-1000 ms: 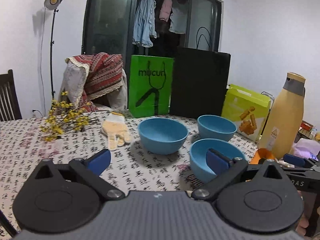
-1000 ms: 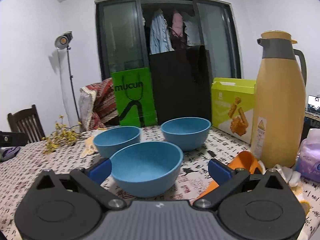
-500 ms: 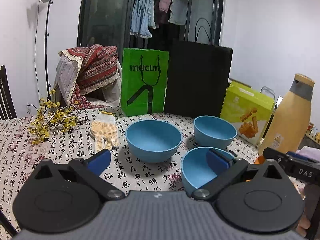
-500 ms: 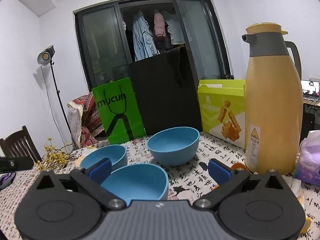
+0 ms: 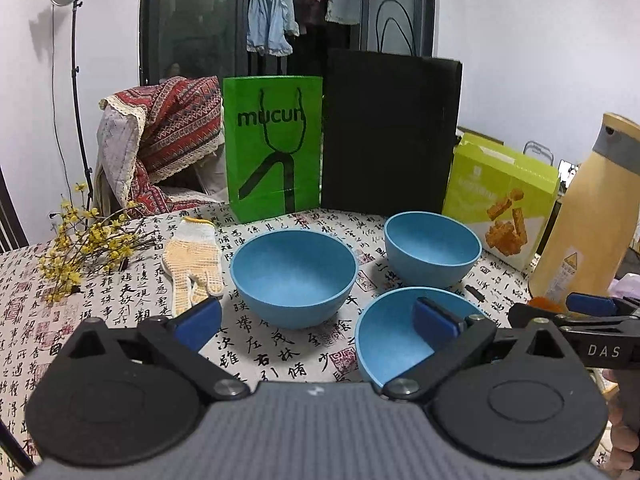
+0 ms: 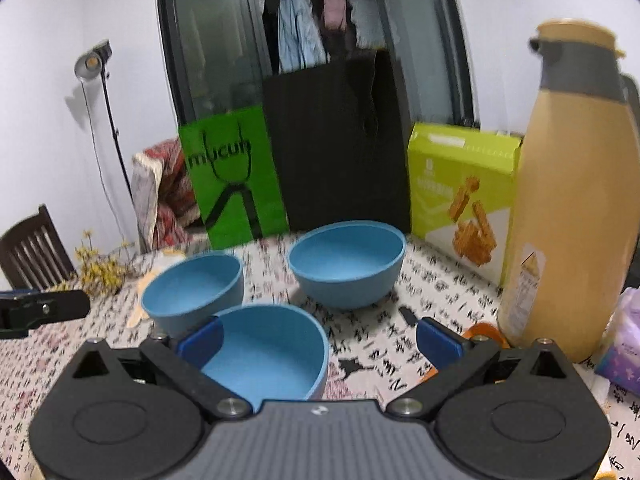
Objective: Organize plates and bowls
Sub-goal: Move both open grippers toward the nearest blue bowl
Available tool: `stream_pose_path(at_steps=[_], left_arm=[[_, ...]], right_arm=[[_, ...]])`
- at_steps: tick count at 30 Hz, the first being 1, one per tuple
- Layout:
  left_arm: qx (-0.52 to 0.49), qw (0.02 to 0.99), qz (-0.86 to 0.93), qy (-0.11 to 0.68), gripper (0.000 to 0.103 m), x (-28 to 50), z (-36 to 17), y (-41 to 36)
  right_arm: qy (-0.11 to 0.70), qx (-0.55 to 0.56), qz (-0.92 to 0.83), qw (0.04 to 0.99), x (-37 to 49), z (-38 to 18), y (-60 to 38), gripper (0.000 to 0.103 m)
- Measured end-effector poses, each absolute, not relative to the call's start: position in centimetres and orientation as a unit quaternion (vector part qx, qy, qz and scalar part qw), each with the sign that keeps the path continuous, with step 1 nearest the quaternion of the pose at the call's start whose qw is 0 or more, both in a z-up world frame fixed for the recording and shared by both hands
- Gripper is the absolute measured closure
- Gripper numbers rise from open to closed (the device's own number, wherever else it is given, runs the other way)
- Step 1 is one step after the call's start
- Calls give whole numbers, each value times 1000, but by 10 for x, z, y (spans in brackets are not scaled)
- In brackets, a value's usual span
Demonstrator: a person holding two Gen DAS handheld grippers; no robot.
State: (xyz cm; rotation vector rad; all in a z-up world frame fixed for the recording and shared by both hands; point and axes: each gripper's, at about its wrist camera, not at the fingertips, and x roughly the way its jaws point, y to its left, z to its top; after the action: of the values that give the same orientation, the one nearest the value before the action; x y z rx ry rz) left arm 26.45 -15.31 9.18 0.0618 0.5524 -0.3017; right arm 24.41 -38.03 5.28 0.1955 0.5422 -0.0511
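Three blue bowls stand upright and apart on the table (image 5: 48, 320): the near bowl (image 6: 264, 348) directly before your right gripper (image 6: 318, 342), the left bowl (image 5: 294, 276) ahead of your left gripper (image 5: 318, 318), and the far bowl (image 5: 432, 248) behind them, near the box (image 5: 500, 204) and the flask (image 6: 576, 200). No plates are in view. Both pairs of fingers stand wide open and hold nothing. The right gripper's left pad appears to sit at or just inside the near bowl's rim, though contact cannot be confirmed. The bowls look matte, stiff, thin-walled and probably light, so they should lift easily but may slide on the cloth. Take hold at the rim, one finger inside and one outside, and squeeze gently. Being alike in shape, they should nest.
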Motion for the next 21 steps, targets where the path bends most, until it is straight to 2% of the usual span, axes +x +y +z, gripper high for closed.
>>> stream_pose_path(at_steps=[10,21], left_arm=[[49,944,-142,295,0,291,82,-172],[35,917,-157,366,0,327,57,-189]], right_arm=[[315,76,-18,946,273,51,-385,0],[365,82,-15,927,298,36,-392,0]])
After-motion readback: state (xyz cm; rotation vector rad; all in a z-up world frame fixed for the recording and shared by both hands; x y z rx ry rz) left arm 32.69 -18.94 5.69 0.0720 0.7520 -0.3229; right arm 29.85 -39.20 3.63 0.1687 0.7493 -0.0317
